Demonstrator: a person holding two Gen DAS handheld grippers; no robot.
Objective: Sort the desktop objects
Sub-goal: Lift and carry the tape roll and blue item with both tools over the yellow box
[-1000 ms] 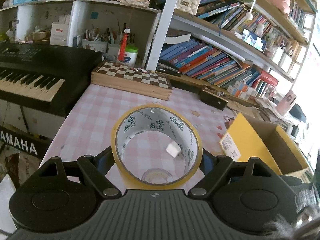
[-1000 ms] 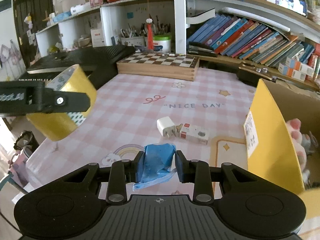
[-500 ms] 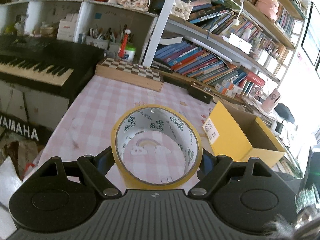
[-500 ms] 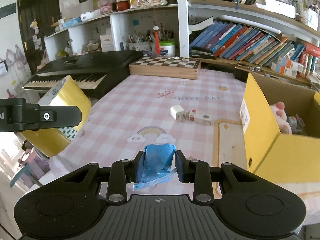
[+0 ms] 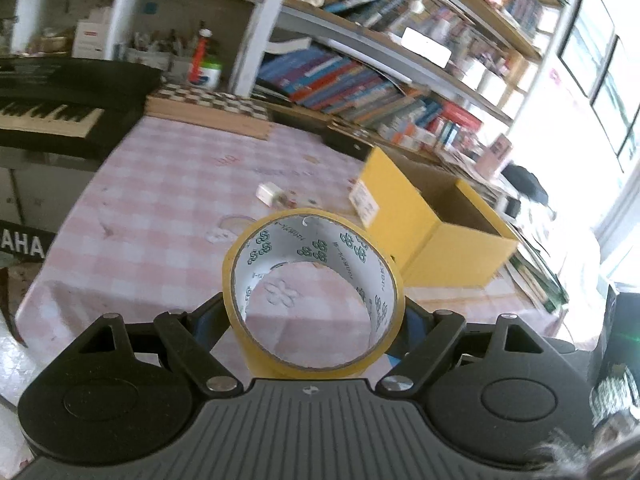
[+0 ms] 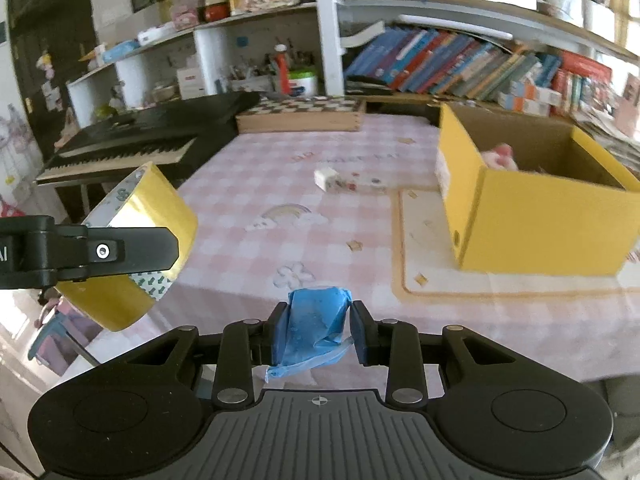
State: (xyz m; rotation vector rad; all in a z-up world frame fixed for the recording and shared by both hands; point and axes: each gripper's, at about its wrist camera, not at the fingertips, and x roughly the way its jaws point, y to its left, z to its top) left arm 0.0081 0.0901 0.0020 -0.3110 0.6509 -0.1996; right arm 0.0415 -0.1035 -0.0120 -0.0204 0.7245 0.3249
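Both hand-held grippers are loaded: my left (image 5: 314,312) clamps the tape roll (image 5: 312,292), my right (image 6: 319,332) pinches a blue wad (image 6: 316,330); the yellow box (image 6: 536,208) lies ahead-right, nearer my right.

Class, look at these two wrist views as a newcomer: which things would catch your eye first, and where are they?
The big yellow roll of packing tape fills the left claw, held above the pink checked tablecloth. A crumpled blue plastic scrap is pinched in the right claw. The open yellow cardboard box stands on the table's right.
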